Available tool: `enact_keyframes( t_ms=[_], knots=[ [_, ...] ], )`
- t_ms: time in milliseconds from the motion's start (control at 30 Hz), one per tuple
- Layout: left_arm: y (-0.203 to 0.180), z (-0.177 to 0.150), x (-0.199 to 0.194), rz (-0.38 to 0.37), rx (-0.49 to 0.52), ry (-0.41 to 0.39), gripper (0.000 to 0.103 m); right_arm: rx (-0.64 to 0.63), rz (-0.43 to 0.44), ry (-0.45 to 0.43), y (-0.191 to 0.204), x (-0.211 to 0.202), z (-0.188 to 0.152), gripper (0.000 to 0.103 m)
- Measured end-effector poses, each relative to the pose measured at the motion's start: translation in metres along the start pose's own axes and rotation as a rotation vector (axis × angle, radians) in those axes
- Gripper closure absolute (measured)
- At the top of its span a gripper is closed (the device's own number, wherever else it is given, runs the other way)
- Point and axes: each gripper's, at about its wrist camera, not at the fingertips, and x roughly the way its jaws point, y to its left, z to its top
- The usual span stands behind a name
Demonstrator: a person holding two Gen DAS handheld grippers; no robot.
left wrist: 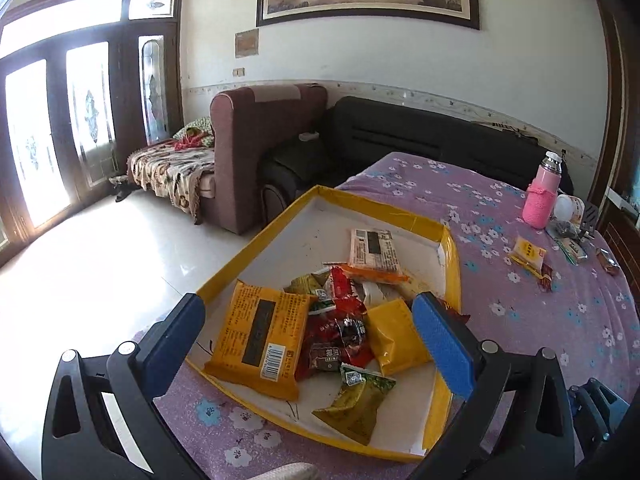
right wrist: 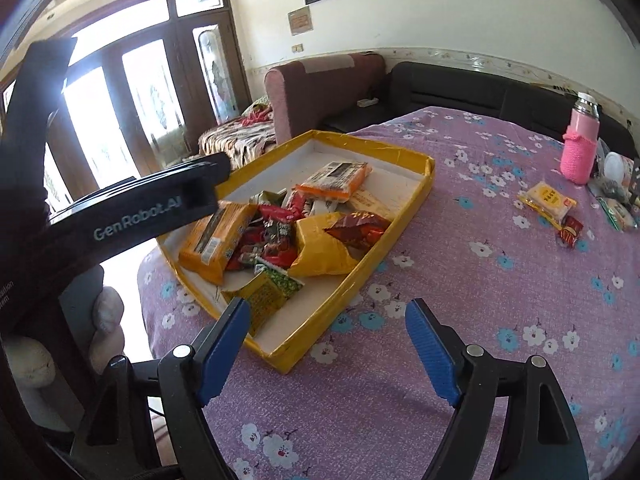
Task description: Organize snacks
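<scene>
A yellow-rimmed tray on the purple flowered table holds several snack packets: an orange pack, red packets, a yellow pouch, a green packet and a white-orange pack. My left gripper is open and empty above the pile. My right gripper is open and empty over the tray's near corner. Loose snacks, a yellow packet and a small red one, lie at the far right.
A pink bottle stands at the table's far right with small packets and clutter beside it. Sofas and a tiled floor lie beyond the table's left edge. The left gripper's body shows in the right wrist view.
</scene>
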Motion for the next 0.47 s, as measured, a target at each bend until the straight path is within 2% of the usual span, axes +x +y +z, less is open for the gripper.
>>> enact_keyframes(
  t_ms=[300, 467],
  knots=[
    [0.016, -0.006, 0.018, -0.075, -0.055, 0.074, 0.000, -0.020, 0.014, 0.037, 0.012, 0.015, 0.003, 0.022],
    [0.023, -0.008, 0.026, -0.106, -0.089, 0.140, 0.000, -0.015, 0.030, 0.053, 0.015, 0.022, 0.002, 0.022]
  ],
)
